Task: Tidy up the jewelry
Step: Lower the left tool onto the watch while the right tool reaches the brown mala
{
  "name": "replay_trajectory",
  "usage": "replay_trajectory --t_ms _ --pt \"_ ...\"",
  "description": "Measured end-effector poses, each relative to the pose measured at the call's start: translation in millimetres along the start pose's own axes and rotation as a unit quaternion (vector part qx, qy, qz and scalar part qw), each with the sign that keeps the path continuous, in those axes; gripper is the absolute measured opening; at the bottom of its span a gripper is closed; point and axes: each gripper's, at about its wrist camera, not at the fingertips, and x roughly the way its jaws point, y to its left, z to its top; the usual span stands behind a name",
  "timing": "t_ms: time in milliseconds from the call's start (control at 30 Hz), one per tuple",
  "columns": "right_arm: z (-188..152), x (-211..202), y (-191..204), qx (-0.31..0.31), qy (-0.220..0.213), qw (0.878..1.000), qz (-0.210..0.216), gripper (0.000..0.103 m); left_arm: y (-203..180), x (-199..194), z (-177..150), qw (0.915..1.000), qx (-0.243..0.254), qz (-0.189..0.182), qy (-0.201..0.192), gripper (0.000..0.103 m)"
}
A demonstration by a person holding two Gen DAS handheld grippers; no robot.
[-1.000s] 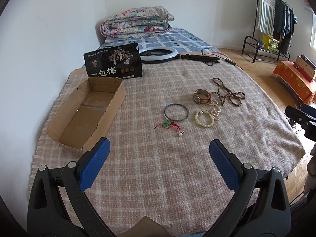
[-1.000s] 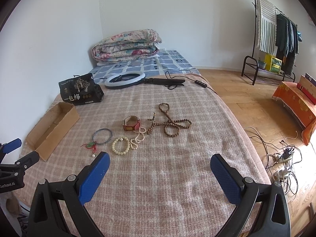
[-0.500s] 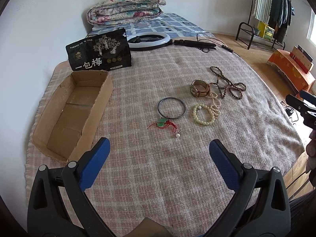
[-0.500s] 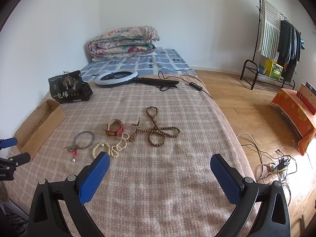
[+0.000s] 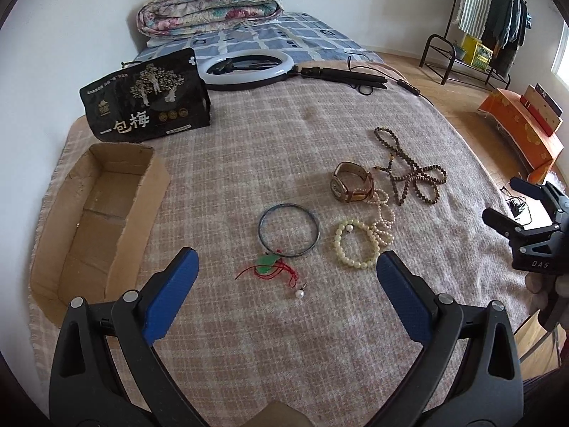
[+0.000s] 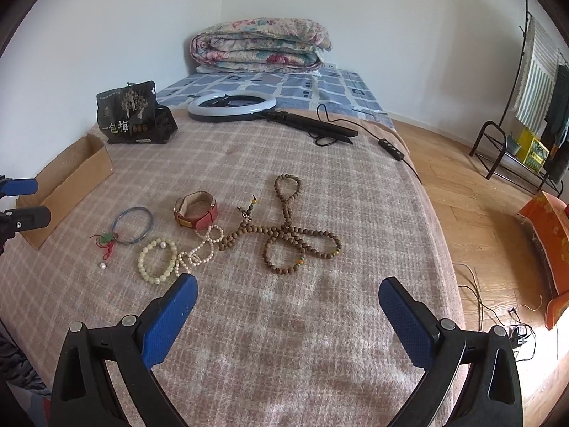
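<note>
Jewelry lies on a plaid blanket (image 5: 249, 149): a dark thin bangle (image 5: 288, 230), a green pendant on red cord (image 5: 271, 262) with a small pearl (image 5: 299, 294), a cream bead bracelet (image 5: 356, 246), a pearl strand (image 5: 383, 213), a brown-strapped watch (image 5: 352, 181) and a long brown bead necklace (image 5: 412, 169). An open cardboard box (image 5: 94, 213) sits at the left. My left gripper (image 5: 287, 281) hovers open just short of the pendant. My right gripper (image 6: 287, 300) is open, near the bead necklace (image 6: 295, 227) and cream bracelet (image 6: 158, 259).
A black snack bag (image 5: 149, 101) stands behind the box. A ring light (image 5: 249, 66) with its stand and cable lies at the far end, a folded quilt (image 5: 213, 3) beyond it. The right gripper (image 5: 526, 227) shows at the bed's right edge; a clothes rack (image 6: 533, 89) stands on the wooden floor.
Both grippers have moved forward and lower toward the jewelry, which now looks larger and closer. Nothing on the blanket has moved.
</note>
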Motion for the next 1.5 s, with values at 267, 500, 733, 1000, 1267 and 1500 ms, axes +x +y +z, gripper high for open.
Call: replay_trajectory --t_ms 267,500,733,1000,1267,1500 --pt "-2.1 26.0 -7.6 0.006 0.026 0.999 0.022 0.103 -3.9 25.0 17.2 0.9988 -0.026 -0.041 0.009 0.07" --pt "-0.7 35.6 0.8 0.023 0.039 0.997 0.06 0.097 -17.3 46.5 32.0 0.998 -0.015 -0.059 0.014 0.058" --pt "4.3 53.5 3.6 -0.001 0.042 0.998 0.041 0.092 -23.2 71.0 43.1 0.9962 -0.022 -0.079 0.031 0.05" --pt "7.0 81.9 3.1 -0.022 0.06 0.997 0.034 0.094 -29.8 100.0 55.2 0.9946 -0.03 -0.088 0.047 0.046" --pt "16.0 94.4 -6.1 -0.03 0.045 0.998 0.035 0.103 -28.6 132.5 62.4 0.9922 -0.049 -0.09 0.071 0.042" --pt "23.5 112.5 -2.2 -0.068 0.053 0.996 0.036 0.103 -28.2 151.9 66.2 0.9897 -0.063 -0.095 0.086 0.038"
